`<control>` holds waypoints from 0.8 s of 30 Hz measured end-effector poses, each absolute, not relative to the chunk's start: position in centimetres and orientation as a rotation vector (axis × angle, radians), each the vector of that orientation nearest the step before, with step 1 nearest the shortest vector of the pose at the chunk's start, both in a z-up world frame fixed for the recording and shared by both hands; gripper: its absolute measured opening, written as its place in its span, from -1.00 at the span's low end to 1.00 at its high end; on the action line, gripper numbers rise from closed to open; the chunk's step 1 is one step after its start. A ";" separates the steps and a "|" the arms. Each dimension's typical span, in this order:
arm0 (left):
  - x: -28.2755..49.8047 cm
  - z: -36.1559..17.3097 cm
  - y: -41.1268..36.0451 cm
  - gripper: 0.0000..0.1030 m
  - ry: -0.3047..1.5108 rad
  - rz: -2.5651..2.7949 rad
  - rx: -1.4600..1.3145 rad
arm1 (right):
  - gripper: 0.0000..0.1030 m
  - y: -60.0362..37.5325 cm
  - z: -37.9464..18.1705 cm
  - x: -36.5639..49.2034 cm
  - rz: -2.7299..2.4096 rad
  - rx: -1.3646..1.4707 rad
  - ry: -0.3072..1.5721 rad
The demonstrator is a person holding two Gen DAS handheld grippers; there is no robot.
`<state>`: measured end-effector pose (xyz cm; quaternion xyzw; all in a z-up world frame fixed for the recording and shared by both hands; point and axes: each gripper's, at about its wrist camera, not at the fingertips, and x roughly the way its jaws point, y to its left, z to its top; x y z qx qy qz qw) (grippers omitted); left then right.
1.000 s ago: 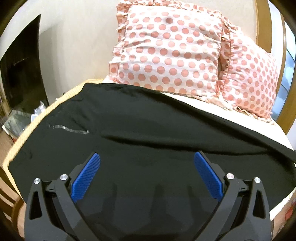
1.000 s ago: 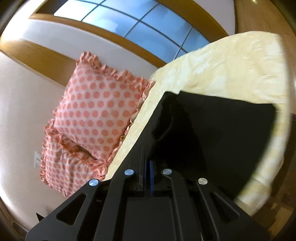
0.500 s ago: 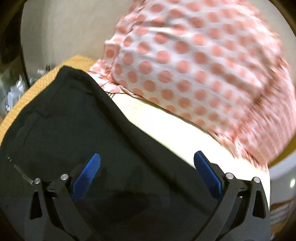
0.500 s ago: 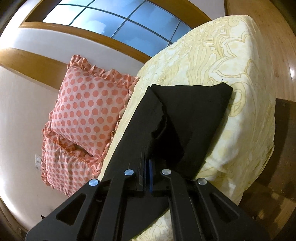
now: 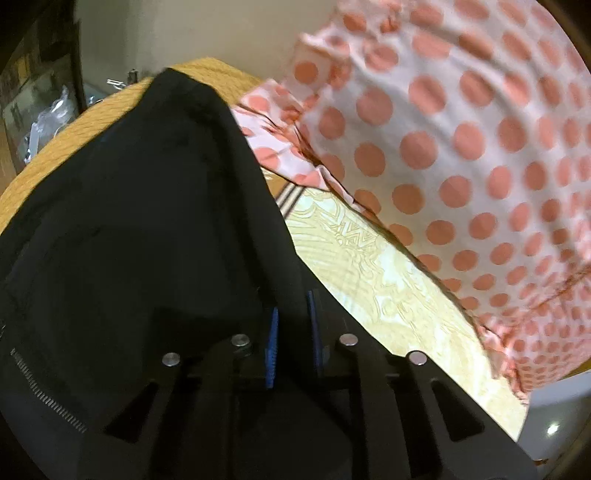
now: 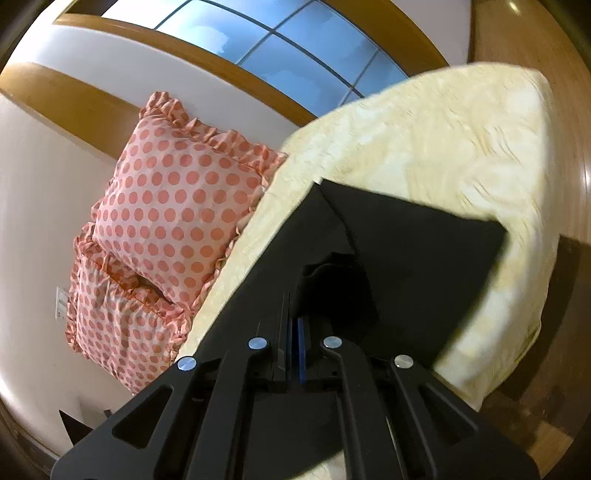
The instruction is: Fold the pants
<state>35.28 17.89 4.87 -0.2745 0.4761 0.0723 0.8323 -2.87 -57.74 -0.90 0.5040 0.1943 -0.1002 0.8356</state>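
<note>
Left wrist view: the left gripper [image 5: 291,314] has its blue pads [image 5: 272,347] drawn close together, with only a narrow gap, and an edge of the black pants [image 5: 140,229] runs down between them, so it looks pinched on the cloth. The pants spread to the left and lie on the yellow bedspread [image 5: 373,284]. A zipper [image 5: 48,395] shows on the cloth at the lower left. Just beyond the pants' edge sits a polka-dot pillow [image 5: 461,147], blurred. A wall [image 5: 207,33] stands behind the bed.

Right wrist view: the right gripper [image 6: 295,295] is closed tight, its fingers pressed together on a bunched fold of the pants [image 6: 424,251]. The lifted cloth rises to the fingers, while the remainder lies flat on the bedspread [image 6: 443,147] near the bed's corner. Two polka-dot pillows [image 6: 177,206] lean at the head of the bed, one behind the other, under a window [image 6: 295,48] with a wooden frame. Wooden floor [image 6: 569,332] shows to the right.
</note>
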 end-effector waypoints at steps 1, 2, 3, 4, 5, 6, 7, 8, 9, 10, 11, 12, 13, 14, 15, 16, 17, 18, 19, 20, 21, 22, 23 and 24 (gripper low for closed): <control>33.8 5.7 18.3 -0.78 0.988 0.143 -0.578 | -0.97 -57.9 -0.6 -2.6 -0.211 1.063 0.406; 32.7 6.5 18.5 -0.79 0.969 0.136 -0.570 | -0.97 -58.1 0.0 -2.4 -0.212 1.050 0.398; 30.8 7.7 18.6 -0.80 0.940 0.126 -0.550 | -0.97 -58.2 0.4 -2.3 -0.213 1.037 0.392; 28.9 8.8 18.5 -0.80 0.908 0.117 -0.530 | -0.97 -58.3 1.2 -2.2 -0.214 1.020 0.379; 26.6 9.8 18.7 -0.80 0.875 0.108 -0.516 | -0.97 -58.5 1.7 -2.3 -0.212 1.013 0.368; 23.6 10.8 19.0 -0.80 0.840 0.100 -0.511 | -0.97 -58.6 2.1 -2.5 -0.210 1.006 0.356; 20.3 11.7 19.2 -0.80 0.803 0.092 -0.517 | -0.97 -58.7 2.5 -2.7 -0.212 0.998 0.344; 18.1 12.2 19.4 -0.79 0.776 0.091 -0.523 | -0.97 -58.9 2.9 -3.2 -0.222 0.986 0.333; 15.8 12.4 19.6 -0.79 0.756 0.099 -0.524 | -0.97 -59.1 3.0 -3.6 -0.234 0.978 0.331; 13.4 12.1 19.8 -0.78 0.743 0.113 -0.524 | -0.97 -59.2 2.9 -3.8 -0.243 0.979 0.334; 10.0 11.0 20.0 -0.77 0.737 0.141 -0.533 | -0.97 -59.4 2.4 -4.1 -0.257 0.987 0.348; 8.2 10.1 20.2 -0.77 0.741 0.161 -0.543 | -0.97 -59.6 1.9 -4.2 -0.271 1.001 0.368; 6.2 8.6 20.4 -0.77 0.755 0.186 -0.562 | -0.97 -59.7 1.2 -4.2 -0.284 1.019 0.391; 5.1 7.3 20.3 -0.77 0.769 0.203 -0.578 | -0.97 -59.8 0.3 -4.2 -0.297 1.045 0.423; 4.1 6.0 20.1 -0.77 0.786 0.222 -0.603 | -0.97 -59.9 -0.4 -4.1 -0.305 1.062 0.444; 3.2 4.9 20.3 -0.78 0.802 0.235 -0.630 | -0.97 -60.0 -1.0 -4.2 -0.316 1.074 0.461; 2.4 3.7 20.7 -0.78 0.807 0.245 -0.662 | -0.97 -60.0 -1.4 -4.2 -0.323 1.078 0.469; 2.0 3.0 21.1 -0.78 0.803 0.245 -0.676 | -0.97 -60.0 -1.5 -4.3 -0.321 1.080 0.471; 2.0 2.8 21.1 -0.78 0.792 0.243 -0.688 | -0.97 -60.1 -1.6 -4.3 -0.322 1.080 0.472; 2.1 2.8 20.9 -0.75 0.786 0.245 -0.682 | -0.97 -60.1 -1.5 -4.3 -0.321 1.077 0.471; 2.3 3.1 20.8 -0.72 0.782 0.251 -0.663 | -0.97 -60.1 -1.4 -4.4 -0.320 1.075 0.468; 2.5 3.2 20.5 -0.65 0.776 0.259 -0.649 | -0.97 -60.1 -1.3 -4.5 -0.318 1.076 0.463; 2.6 3.4 20.3 -0.52 0.766 0.271 -0.632 | -0.97 -60.1 -1.2 -4.5 -0.318 1.075 0.464; 2.8 3.6 20.2 -0.47 0.760 0.273 -0.623 | -0.97 -60.2 -1.3 -4.4 -0.319 1.076 0.473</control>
